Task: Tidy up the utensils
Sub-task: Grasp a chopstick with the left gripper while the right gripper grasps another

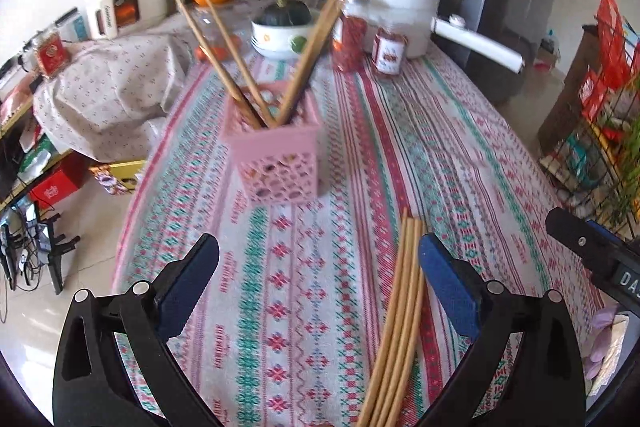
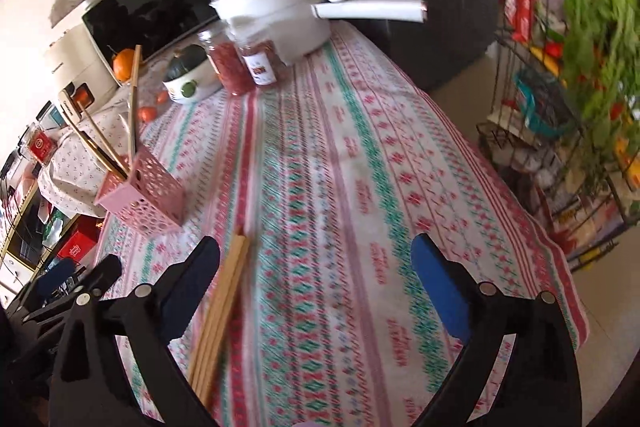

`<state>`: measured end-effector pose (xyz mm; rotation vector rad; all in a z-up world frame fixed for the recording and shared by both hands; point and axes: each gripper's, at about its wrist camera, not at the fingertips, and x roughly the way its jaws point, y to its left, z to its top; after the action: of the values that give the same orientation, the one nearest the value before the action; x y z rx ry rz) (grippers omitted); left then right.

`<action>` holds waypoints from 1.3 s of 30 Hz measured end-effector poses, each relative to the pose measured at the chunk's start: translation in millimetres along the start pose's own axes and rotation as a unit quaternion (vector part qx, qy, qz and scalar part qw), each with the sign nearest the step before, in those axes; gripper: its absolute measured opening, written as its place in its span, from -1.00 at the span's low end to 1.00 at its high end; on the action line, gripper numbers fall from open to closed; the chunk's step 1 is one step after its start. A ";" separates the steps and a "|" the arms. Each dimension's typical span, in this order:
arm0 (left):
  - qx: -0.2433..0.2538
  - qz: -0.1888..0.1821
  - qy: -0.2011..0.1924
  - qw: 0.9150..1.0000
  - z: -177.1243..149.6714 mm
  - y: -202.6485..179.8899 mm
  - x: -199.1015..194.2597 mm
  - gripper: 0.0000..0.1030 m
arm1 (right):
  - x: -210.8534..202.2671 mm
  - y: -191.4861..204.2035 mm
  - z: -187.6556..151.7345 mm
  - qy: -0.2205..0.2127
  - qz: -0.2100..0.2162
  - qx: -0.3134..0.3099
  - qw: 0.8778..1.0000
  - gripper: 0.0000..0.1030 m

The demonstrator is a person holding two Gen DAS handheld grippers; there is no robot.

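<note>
Left tongs and right tongs gape empty, angled down over loose chopsticks; pink holder beyond.

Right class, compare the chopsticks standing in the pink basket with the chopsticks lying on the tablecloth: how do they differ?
The chopsticks in the pink basket stand tilted and splay apart; the chopsticks on the tablecloth lie flat, bunched side by side. The first sit inside the pink basket, farther from both grippers; the second are loose, near the left gripper. Both sets are plain, light wood.
</note>
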<state>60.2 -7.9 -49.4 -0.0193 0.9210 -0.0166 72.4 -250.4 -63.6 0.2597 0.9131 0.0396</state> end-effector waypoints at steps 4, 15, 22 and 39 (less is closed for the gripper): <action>0.014 -0.028 0.067 0.997 1.7 -13.3 27.9 0.86 | 4.8 -18.2 -2.1 0.032 0.003 0.020 0.999 0.83; -0.006 -0.039 0.185 0.982 17.7 -29.8 91.2 0.75 | 19.1 -46.2 -7.0 0.105 0.039 0.066 0.992 0.83; -0.018 -0.007 0.198 0.980 20.9 -29.8 111.0 0.49 | 22.1 -46.4 -9.7 0.126 0.056 0.064 0.988 0.83; 0.024 -0.005 0.190 0.981 25.3 -54.9 129.1 -0.32 | 25.7 -49.0 -8.8 0.129 0.033 0.066 0.989 0.83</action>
<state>158.1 -65.4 -135.6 0.0253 1.3023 -0.0544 77.5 -292.3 -100.4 0.4138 1.1666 0.0752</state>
